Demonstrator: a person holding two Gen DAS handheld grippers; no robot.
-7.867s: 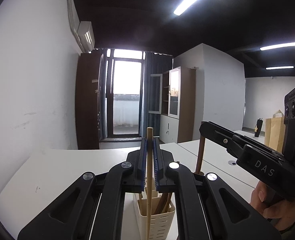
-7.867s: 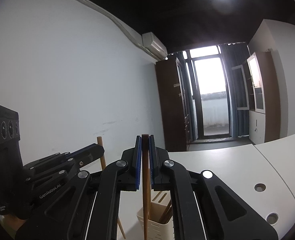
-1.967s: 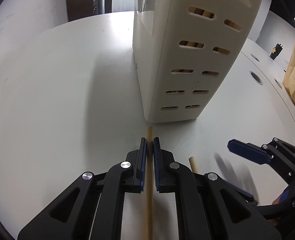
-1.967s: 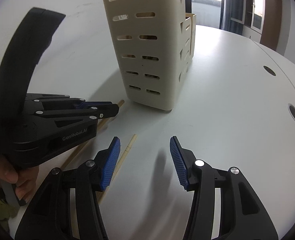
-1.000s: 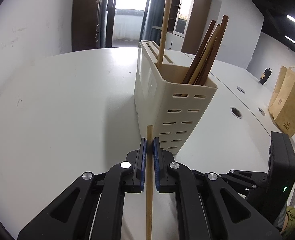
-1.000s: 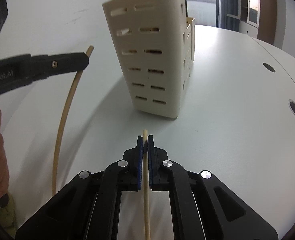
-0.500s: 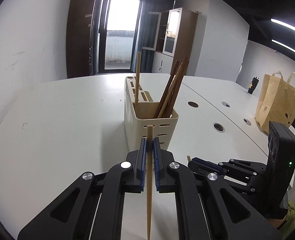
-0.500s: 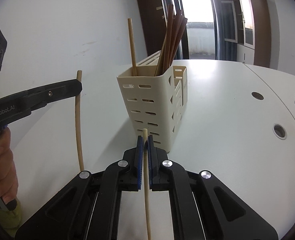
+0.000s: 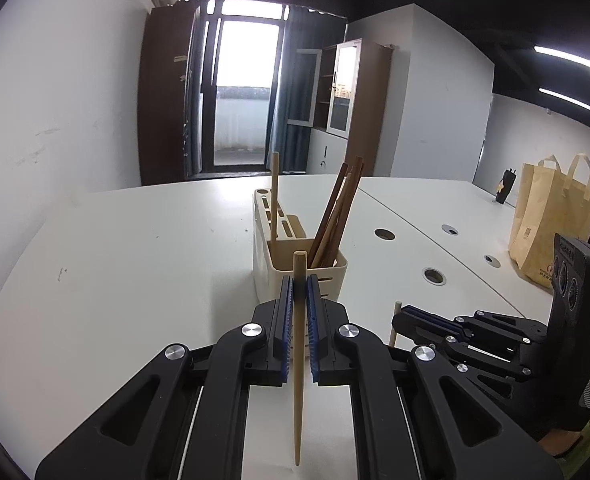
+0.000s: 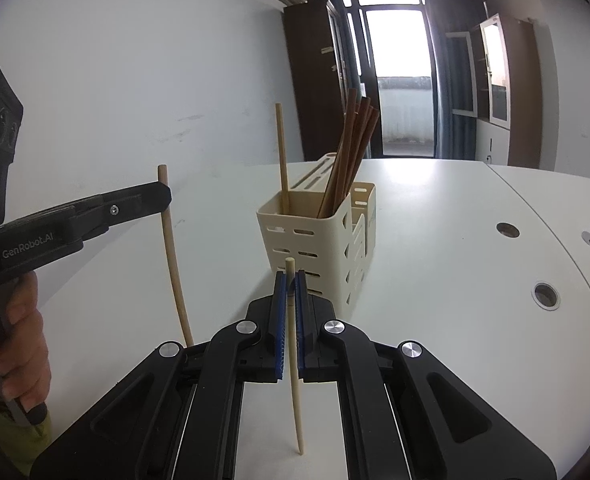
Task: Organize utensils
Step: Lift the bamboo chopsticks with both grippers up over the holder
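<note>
1. Two pale chopsticks are pinched upright above the white table (image 9: 135, 260): one chopstick (image 9: 298, 352) by the left gripper (image 9: 299, 280), another chopstick (image 10: 293, 332) by the right gripper (image 10: 290, 276).
2. One cream slotted holder (image 10: 315, 240) is seen ahead, holding one pale stick (image 10: 282, 160) and several brown sticks (image 10: 351, 152).

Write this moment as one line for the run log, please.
left tool: shut on light chopstick | right tool: shut on pale chopstick | utensil holder: ahead, holds dark chopsticks

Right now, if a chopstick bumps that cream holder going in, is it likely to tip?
Possibly. The utensil holder is tall on a narrow base and looks like thin slotted plastic, so probably light. The dark chopsticks lean out above its rim, raising the weight a bit. On the smooth table it may slide rather than topple.
</note>
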